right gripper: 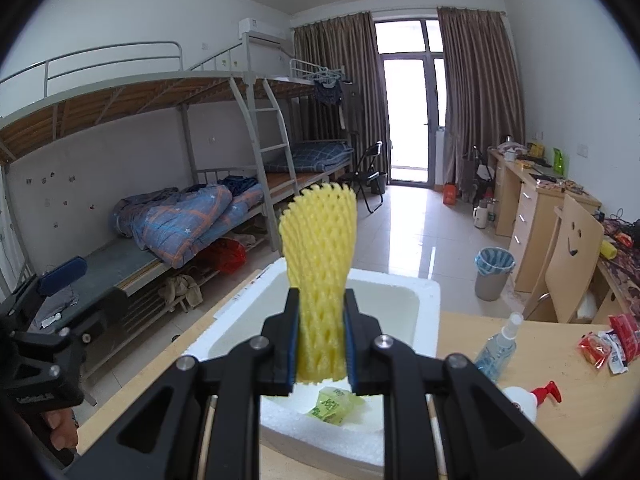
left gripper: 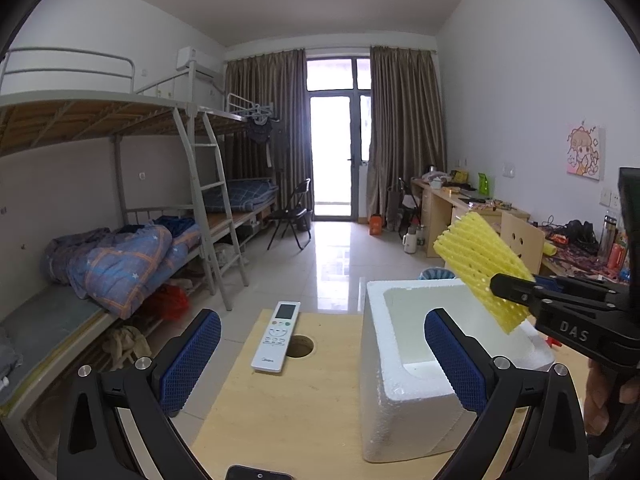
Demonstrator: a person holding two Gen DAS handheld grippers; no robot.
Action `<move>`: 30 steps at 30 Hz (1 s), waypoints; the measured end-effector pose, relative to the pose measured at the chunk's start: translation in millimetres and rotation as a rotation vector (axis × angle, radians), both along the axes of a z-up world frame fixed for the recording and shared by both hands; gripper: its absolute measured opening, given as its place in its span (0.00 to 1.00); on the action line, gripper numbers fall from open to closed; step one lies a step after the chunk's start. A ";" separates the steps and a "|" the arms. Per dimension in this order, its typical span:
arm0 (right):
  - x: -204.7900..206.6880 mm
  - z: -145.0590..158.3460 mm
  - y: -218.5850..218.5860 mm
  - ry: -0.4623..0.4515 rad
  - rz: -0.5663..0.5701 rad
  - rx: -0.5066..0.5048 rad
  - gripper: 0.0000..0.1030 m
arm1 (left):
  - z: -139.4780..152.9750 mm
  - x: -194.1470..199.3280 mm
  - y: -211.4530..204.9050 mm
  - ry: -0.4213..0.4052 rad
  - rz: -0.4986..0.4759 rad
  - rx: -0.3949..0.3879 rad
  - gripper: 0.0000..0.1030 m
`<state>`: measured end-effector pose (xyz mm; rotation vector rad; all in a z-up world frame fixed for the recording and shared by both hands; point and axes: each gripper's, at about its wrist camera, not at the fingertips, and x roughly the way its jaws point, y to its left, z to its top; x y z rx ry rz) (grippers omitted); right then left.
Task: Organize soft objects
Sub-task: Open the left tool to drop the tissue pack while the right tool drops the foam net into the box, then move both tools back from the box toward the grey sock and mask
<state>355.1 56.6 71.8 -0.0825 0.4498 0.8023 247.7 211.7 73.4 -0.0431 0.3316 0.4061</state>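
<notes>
The yellow foam net (right gripper: 320, 276) hangs over the white foam box (right gripper: 424, 300), pinched at its lower end by the right gripper (right gripper: 321, 354), whose pads hide part of it. A green packet (right gripper: 334, 400) lies inside the box, half hidden. The left gripper (left gripper: 322, 360) is spread wide and empty above the table (left gripper: 288, 412), near a remote (left gripper: 277, 336).

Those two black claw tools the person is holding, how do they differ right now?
The right gripper is clamped on a yellow foam net, held above the white foam box; the left gripper holds nothing. The right one's jaws are nearly closed, squeezing the net; the left one's stand wide apart. Both are black with blue textured pads, and each is held in a hand.
</notes>
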 end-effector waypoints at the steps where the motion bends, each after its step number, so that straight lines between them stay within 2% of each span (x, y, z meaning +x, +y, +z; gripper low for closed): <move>1: 1.9 -0.8 0.2 0.005 -0.004 -0.003 0.26 | 0.1 -0.6 0.1 -0.002 -0.002 -0.001 0.99; 2: 3.1 -1.3 0.8 0.006 -0.008 -0.012 0.30 | -0.2 -1.0 -0.3 -0.001 -0.003 0.000 0.99; 4: 3.8 -2.5 0.4 0.016 -0.019 -0.010 0.56 | 0.3 -3.5 -0.6 -0.002 -0.006 0.003 0.99; 6: 5.3 -2.9 -2.9 0.032 -0.019 0.003 0.70 | -0.1 -3.6 0.2 -0.004 -0.005 -0.001 0.99; 10: 5.5 -2.3 -4.4 0.028 -0.029 -0.007 0.81 | 0.3 -5.0 0.4 -0.006 0.000 -0.005 0.99; 20: 1.9 7.4 -10.8 0.029 -0.022 0.001 0.82 | 0.8 -7.2 -0.5 -0.002 -0.001 -0.004 0.99; 30: -22.6 28.2 -35.5 -0.019 -0.035 0.028 0.82 | 12.4 -28.1 -18.1 -0.026 -0.021 0.013 0.99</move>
